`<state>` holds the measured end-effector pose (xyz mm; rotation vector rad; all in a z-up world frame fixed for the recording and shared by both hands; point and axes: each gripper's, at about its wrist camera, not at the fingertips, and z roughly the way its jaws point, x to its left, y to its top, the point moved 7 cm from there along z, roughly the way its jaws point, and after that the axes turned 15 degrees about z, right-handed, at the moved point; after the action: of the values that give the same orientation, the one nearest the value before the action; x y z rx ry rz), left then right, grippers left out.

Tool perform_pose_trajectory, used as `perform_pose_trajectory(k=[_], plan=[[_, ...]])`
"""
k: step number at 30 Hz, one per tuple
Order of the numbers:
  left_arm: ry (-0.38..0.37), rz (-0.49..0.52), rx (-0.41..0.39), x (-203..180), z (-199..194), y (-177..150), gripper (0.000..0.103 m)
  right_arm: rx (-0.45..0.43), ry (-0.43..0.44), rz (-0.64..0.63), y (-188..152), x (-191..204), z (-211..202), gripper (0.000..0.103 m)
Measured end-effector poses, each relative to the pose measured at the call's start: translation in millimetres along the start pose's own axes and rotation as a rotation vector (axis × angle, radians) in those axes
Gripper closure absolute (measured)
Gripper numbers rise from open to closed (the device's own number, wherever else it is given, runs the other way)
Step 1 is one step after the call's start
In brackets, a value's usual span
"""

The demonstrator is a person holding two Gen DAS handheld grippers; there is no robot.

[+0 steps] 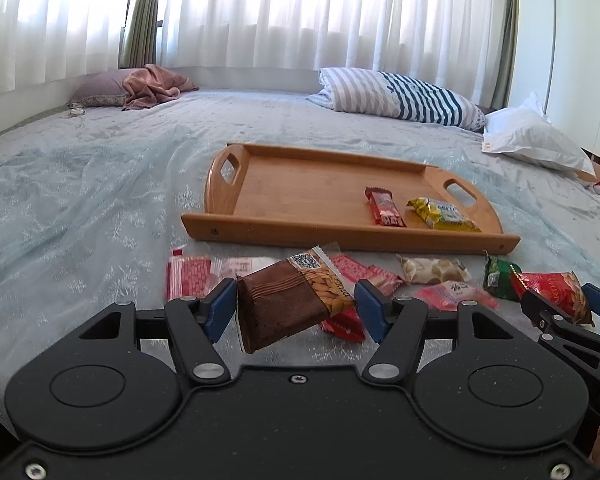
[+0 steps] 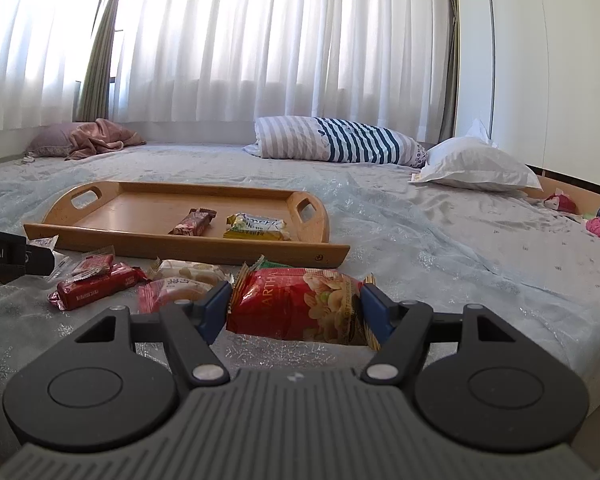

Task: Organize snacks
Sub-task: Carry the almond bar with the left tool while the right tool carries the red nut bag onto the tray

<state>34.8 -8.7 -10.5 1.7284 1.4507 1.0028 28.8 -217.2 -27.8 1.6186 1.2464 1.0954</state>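
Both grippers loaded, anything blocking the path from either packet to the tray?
Only the tray's raised near rim. Brown packet in left gripper and red packet in right gripper must clear it.

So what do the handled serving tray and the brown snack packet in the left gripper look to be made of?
Handled serving tray: looks like wood, likely bamboo, with a smooth satin finish; a warm honey tone, faint grain lines and a visible fastener in the front rail. Brown snack packet: seemingly printed plastic film, slightly glossy; it creases and has a crimped, serrated end seal. The left gripper grips it.
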Motion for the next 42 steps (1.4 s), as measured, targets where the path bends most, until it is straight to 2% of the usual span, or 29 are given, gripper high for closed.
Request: perform_pose_trajectory(k=[12, 21, 30, 37, 42], plan=[[-0.016, 0.012, -0.017, 17.0, 17.3, 30.7, 0.041, -0.034, 0.045, -0.030, 20.8, 10.4, 10.9, 0.032], [-0.060, -0.012, -0.008, 27.1, 44.2, 53.7, 0.041, -0.023, 0.135, -0.064, 40.6, 29.2, 36.8, 0.032], [-0.110, -0.045, 0.031, 52.7, 84.1, 79.1, 0.041, 0.021, 0.251, -0.088, 48.3, 69.3, 63.2, 0.032], [-0.141, 0.019, 0.086, 56.0, 120.2, 97.8, 0.041, 0.048, 0.321, -0.136, 42.4, 112.9, 79.7, 0.032], [-0.164, 0.099, 0.116, 49.0, 143.4, 103.6, 0.041, 0.074, 0.348, -0.194, 35.2, 137.8, 95.6, 0.031]])
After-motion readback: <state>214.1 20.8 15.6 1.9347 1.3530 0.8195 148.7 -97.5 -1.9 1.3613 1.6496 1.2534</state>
